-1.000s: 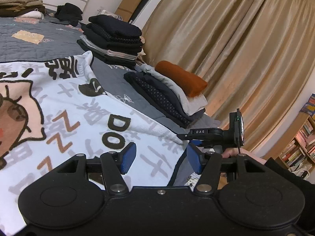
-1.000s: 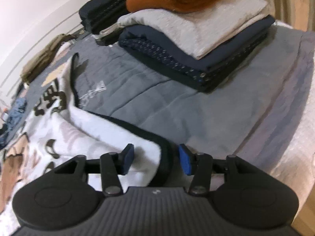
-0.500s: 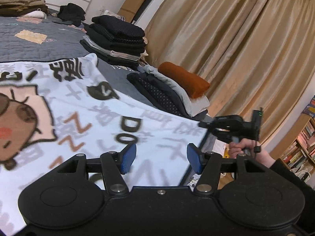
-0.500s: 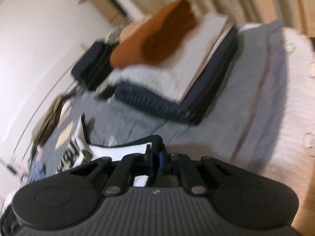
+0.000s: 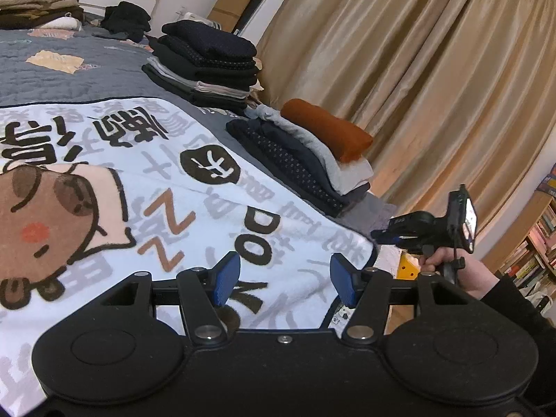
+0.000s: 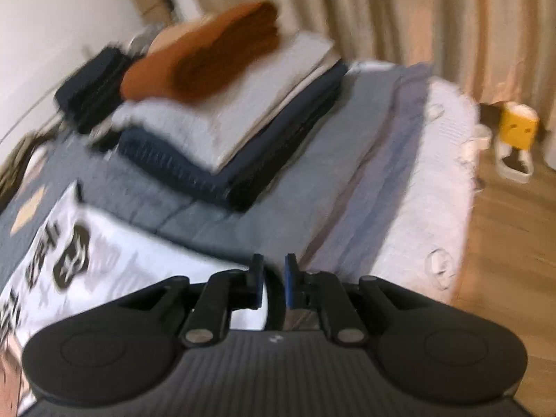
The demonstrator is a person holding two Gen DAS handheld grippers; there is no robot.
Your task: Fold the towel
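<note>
On bed [image 5: 52, 80]: towel [image 5: 180, 201] flat | right hand-held gripper [image 6: 272, 279] seemingly pinching corner

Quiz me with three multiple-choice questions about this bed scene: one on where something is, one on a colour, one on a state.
1. The orange roll lies: A on the floor; B atop the nearer clothes stack; C on a bookshelf.
2. On the left gripper, the fingers are: A red; B green; C blue.
3. The left gripper is: A open; B shut on nothing; C shut on a book.
Answers: B, it rests on the stack's grey top layer; C, both fingers show blue; A, the fingers stand wide apart above the towel.
</note>
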